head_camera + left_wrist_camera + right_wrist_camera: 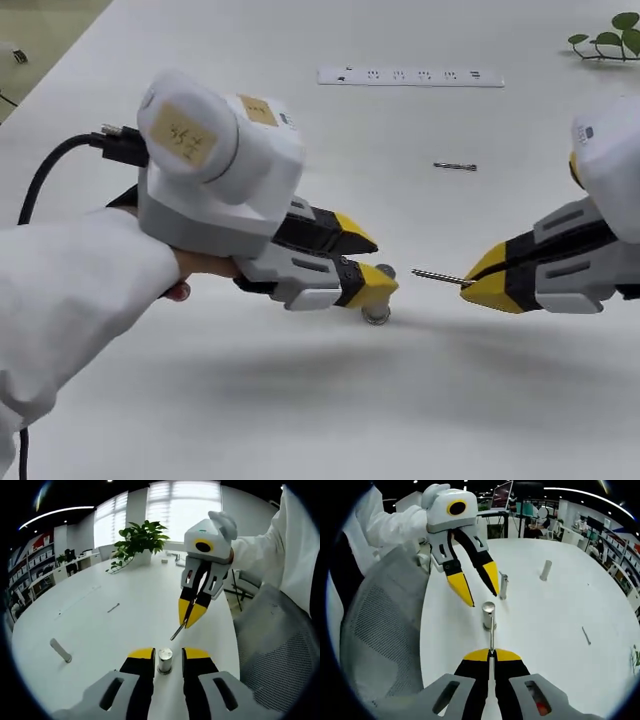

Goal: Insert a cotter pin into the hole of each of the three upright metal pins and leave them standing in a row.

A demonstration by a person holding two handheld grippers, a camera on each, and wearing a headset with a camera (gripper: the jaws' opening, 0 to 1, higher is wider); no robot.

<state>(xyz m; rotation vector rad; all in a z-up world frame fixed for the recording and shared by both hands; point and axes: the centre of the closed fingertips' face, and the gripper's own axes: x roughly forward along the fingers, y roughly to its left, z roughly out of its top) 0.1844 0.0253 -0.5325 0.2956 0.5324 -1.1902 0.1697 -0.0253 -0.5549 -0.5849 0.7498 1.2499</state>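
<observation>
Both left gripper (168, 653) jaws gape around an upright silver metal pin (165, 661). Opposite, the right gripper (471, 283) pinches a thin steel cotter pin (438, 276).

- The left gripper (170, 654) has its two yellow-tipped jaws apart, rising over the white bench (100, 630).
- A short metal pin (165, 661) stands between the jaws, with a narrow gap on each side.
- Ahead and slightly right, the right gripper (190, 615) points back toward it, tips pinched on a thin cotter pin (177, 631).
- The cotter pin slants down, its free end just ahead of the metal pin.
- Off to the left lies or leans a second metal cylinder (60, 650); which is unclear.
- Farther ahead-left, a thin loose pin (113, 608) rests on the bench.
</observation>
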